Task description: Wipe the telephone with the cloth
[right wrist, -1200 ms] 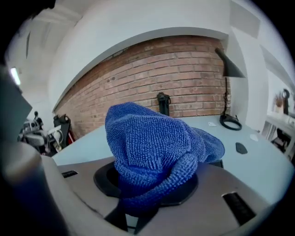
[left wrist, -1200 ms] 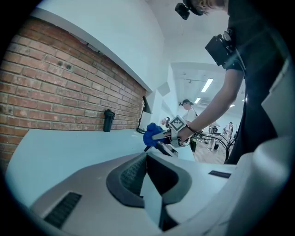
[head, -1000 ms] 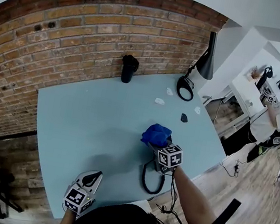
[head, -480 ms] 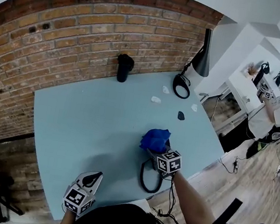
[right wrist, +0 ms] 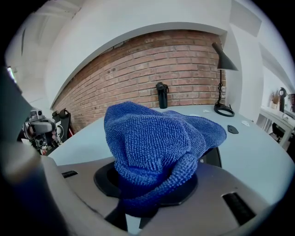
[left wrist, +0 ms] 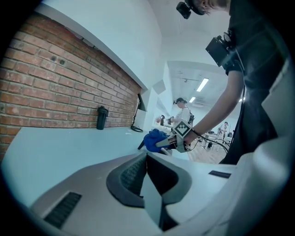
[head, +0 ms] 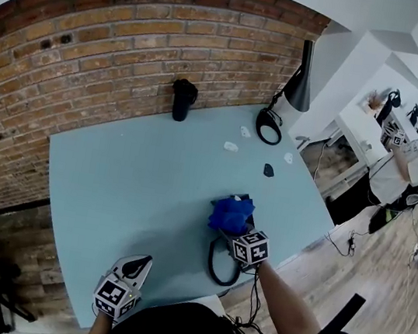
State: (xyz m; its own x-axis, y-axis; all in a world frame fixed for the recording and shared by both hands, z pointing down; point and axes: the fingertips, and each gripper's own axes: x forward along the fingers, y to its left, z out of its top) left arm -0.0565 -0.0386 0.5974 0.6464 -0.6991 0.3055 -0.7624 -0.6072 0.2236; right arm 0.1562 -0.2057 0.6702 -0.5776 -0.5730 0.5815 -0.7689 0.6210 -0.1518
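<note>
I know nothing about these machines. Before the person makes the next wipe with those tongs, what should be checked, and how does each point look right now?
1. Right tongs grip the blue terry cloth: ok, jaws closed on it.
2. Cloth is over the black telephone: ok, the cloth covers most of it.
3. Cloth is pressing on the telephone: cannot tell.
4. Left tongs are out of the way: ok, shut on nothing, near the front edge of the light blue table.
5. Black looped cord is out of the wiping path: cannot tell, it lies right beside the right tongs.
6. Black cylindrical bottle is well away: ok, by the wall.
</note>
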